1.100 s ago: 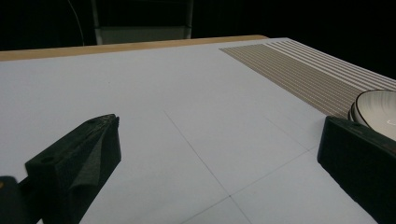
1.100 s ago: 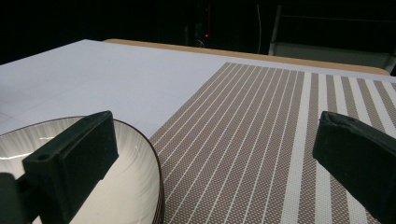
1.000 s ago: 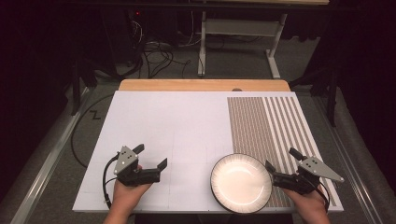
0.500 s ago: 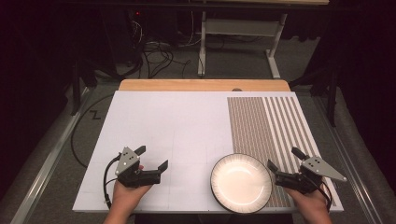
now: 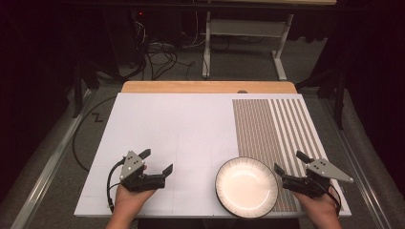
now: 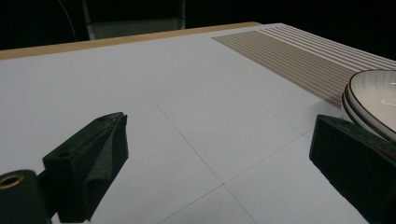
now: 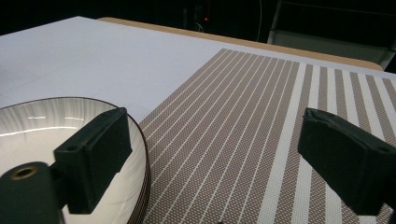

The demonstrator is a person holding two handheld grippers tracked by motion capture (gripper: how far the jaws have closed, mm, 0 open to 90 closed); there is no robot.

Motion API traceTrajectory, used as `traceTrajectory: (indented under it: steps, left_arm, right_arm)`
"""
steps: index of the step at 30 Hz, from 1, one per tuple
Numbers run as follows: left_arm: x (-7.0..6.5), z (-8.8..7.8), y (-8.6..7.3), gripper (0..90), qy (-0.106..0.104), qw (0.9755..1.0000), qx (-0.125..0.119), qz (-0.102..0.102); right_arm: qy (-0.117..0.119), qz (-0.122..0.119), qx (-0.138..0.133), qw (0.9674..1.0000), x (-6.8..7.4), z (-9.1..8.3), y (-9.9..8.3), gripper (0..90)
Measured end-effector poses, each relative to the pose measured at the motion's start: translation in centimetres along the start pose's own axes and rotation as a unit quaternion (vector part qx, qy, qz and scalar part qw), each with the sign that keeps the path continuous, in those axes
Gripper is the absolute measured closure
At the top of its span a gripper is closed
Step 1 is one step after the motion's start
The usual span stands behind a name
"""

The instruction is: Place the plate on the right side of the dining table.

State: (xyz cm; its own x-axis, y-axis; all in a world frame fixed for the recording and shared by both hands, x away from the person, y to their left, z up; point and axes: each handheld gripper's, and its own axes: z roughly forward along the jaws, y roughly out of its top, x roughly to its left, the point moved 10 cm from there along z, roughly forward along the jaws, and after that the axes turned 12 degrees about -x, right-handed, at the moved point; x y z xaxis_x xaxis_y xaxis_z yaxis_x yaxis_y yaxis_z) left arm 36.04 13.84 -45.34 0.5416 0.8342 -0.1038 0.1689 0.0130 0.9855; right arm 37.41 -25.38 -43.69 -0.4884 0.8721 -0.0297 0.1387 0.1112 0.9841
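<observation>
A: What sort of place is this?
B: A lab-like recording room: dark surroundings, a white gridded table (image 5: pixel 181 129), loose cables (image 5: pixel 157 55) on the floor beyond its far edge, and a metal stand frame (image 5: pixel 241 36) behind.

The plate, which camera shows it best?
The high view: the whole round plate shows there, white with a dark rim, lying on the table partly over the striped mat. The left gripper view catches just its edge at the right, and the right gripper view shows part of it behind a jaw.
</observation>
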Motion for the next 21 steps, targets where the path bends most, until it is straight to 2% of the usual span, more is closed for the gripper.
traceTrajectory:
  steps: [3, 6, 8, 9, 10, 11, 14, 17, 18, 20, 21]
  left_arm:
    - [-0.2, 0.0, 0.1, 5.1, -0.004, 1.0000, -0.003, -0.001]
    - [-0.4, 0.1, 0.1, 5.1, -0.009, 1.0000, -0.001, -0.004]
    - [-0.4, 0.1, 0.0, 5.1, -0.010, 0.9999, 0.002, -0.007]
    - [-0.4, 0.1, 0.0, 4.8, -0.011, 0.9999, 0.001, -0.006]
    - [-0.4, 0.1, 0.0, 4.4, -0.011, 0.9999, 0.001, -0.006]
    - [-0.4, 0.1, 0.1, 4.1, -0.011, 0.9999, 0.000, -0.009]
    - [-0.5, 0.1, 0.0, 3.7, -0.014, 0.9998, 0.001, -0.010]
    - [-0.6, 0.2, 0.0, 3.4, -0.015, 0.9998, 0.001, -0.009]
    - [-0.6, 0.2, 0.1, 3.3, -0.015, 0.9998, 0.001, -0.009]
    - [-0.7, 0.2, 0.1, 3.2, -0.017, 0.9998, 0.000, -0.010]
    - [-0.7, 0.2, 0.1, 3.2, -0.017, 0.9998, 0.000, -0.009]
  right_arm:
    - [0.009, 0.000, 0.010, 0.9999, 0.0, -0.2, -0.1, 19.3]
    - [0.023, -0.002, 0.025, 0.9994, 0.1, -0.4, -0.3, 33.6]
    - [0.026, -0.002, 0.031, 0.9992, 0.0, -0.4, -0.4, 34.3]
    - [0.036, -0.002, 0.037, 0.9987, 0.0, -0.6, -0.5, 42.4]
    - [0.036, -0.002, 0.037, 0.9987, 0.0, -0.6, -0.5, 42.4]
    - [0.051, -0.004, 0.046, 0.9976, 0.0, -0.7, -0.6, 43.9]
    - [0.055, -0.002, 0.050, 0.9972, 0.0, -0.8, -0.6, 47.6]
    - [0.069, -0.008, 0.052, 0.9963, 0.1, -1.2, -0.5, 55.3]
    - [0.087, -0.012, 0.059, 0.9943, 0.4, -1.5, -0.6, 61.0]
    - [0.095, -0.015, 0.064, 0.9933, 0.4, -1.5, -0.6, 61.7]
    - [0.113, -0.010, 0.077, 0.9906, 0.7, -1.6, -0.8, 66.8]
